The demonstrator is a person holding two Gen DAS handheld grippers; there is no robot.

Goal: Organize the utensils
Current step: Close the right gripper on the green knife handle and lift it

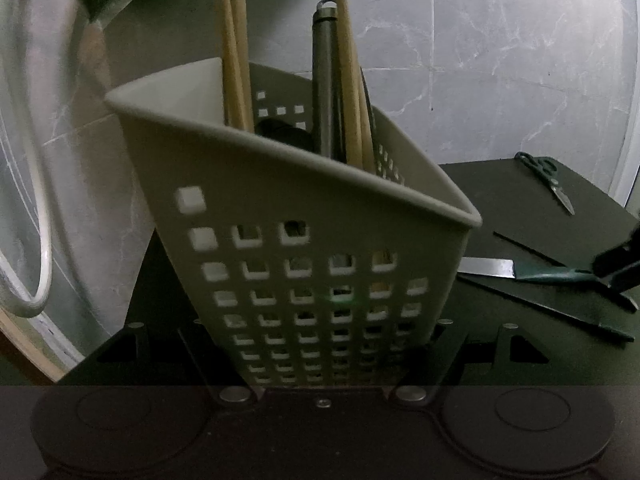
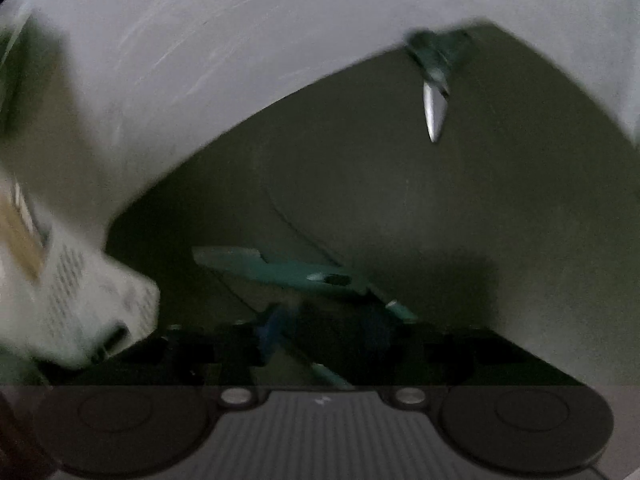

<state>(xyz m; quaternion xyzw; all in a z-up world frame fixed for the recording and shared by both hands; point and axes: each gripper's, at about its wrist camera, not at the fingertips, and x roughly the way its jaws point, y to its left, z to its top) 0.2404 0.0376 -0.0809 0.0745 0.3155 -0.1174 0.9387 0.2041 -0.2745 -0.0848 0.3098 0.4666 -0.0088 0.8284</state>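
Observation:
My left gripper (image 1: pixel 320 344) is shut on a pale perforated utensil holder (image 1: pixel 304 248), tilted, with its base between the fingers. Wooden chopsticks (image 1: pixel 234 60) and a dark handled utensil (image 1: pixel 326 80) stand in it. A green-handled knife (image 1: pixel 532 274) lies on a dark board (image 1: pixel 500 200) to the right, with my right gripper (image 1: pixel 614 270) around its handle. In the blurred right wrist view the knife (image 2: pixel 280 270) lies between the fingers of my right gripper (image 2: pixel 324 340). The holder (image 2: pixel 80 300) shows at left. Green scissors (image 1: pixel 548 180) lie at the board's far end, also in the right wrist view (image 2: pixel 434 88).
A marbled grey surface (image 1: pixel 480 60) lies under and beyond the board. A white looped cable (image 1: pixel 40 200) hangs at the far left. A wooden edge (image 1: pixel 24 344) runs along the lower left.

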